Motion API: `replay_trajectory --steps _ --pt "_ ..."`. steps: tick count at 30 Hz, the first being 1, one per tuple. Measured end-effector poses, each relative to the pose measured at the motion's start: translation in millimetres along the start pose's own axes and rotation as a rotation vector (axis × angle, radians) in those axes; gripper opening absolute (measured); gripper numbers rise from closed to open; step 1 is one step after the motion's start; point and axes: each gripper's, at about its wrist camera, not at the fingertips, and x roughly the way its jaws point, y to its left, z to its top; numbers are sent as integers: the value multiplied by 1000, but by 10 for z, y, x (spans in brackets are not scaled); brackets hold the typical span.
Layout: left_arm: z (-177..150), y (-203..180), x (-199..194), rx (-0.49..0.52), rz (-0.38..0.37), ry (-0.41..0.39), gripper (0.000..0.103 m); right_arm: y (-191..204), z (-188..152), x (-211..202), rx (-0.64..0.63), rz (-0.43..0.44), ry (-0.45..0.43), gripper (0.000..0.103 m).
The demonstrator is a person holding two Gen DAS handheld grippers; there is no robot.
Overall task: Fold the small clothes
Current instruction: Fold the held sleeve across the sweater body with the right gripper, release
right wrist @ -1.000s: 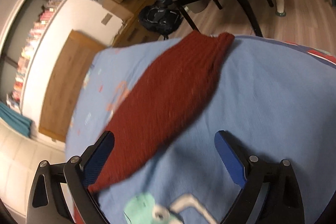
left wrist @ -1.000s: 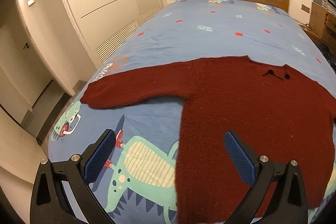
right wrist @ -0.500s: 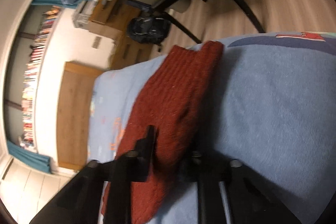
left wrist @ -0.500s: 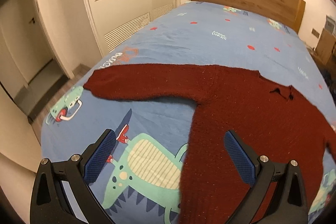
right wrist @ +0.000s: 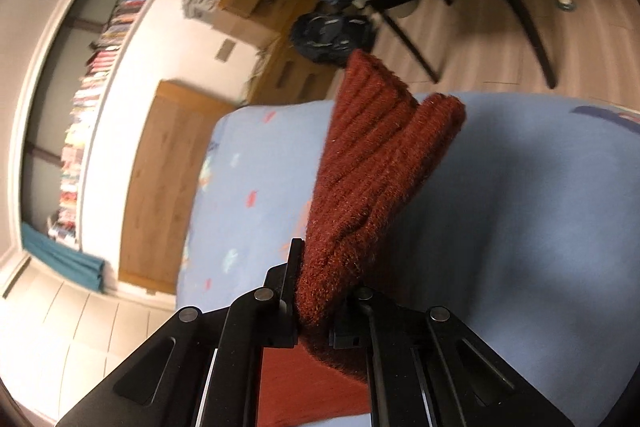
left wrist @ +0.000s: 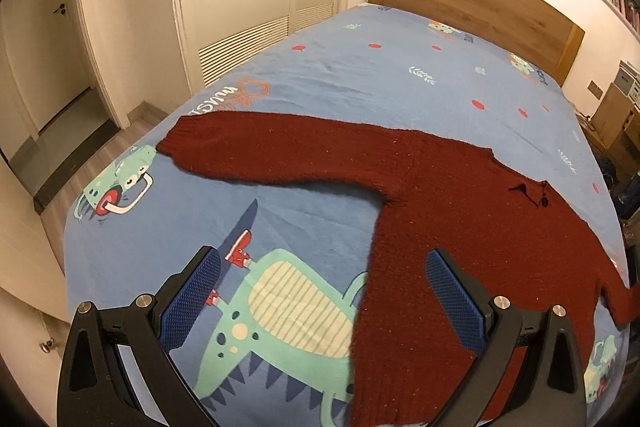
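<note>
Sweater (left wrist: 460, 227) lies crosswise — sleeve (left wrist: 260, 151) pointing left.

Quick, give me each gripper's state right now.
Left gripper: open, holding nothing, above the sweater.
Right gripper: shut on the sweater's sleeve.

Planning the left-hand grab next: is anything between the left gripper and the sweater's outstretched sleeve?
Nothing visible. The left gripper hovers with jaws open above the bedsheet; only bare printed sheet lies between it and the sleeve of the sweater.
</note>
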Motion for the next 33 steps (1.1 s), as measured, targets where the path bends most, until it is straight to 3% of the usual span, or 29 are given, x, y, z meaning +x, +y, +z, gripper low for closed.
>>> replay_trajectory --steps 9,22,33 --pt "65 466 -86 -49 -12 10 101 1056 -649 307 -54 140 98 8" --pt "8 1288 -183 -114 13 -27 101 2495 -2138 840 -191 276 300 8" --pt "-86 1714 -123 -147 39 -12 101 3069 -3271 1080 -326 356 457 8"
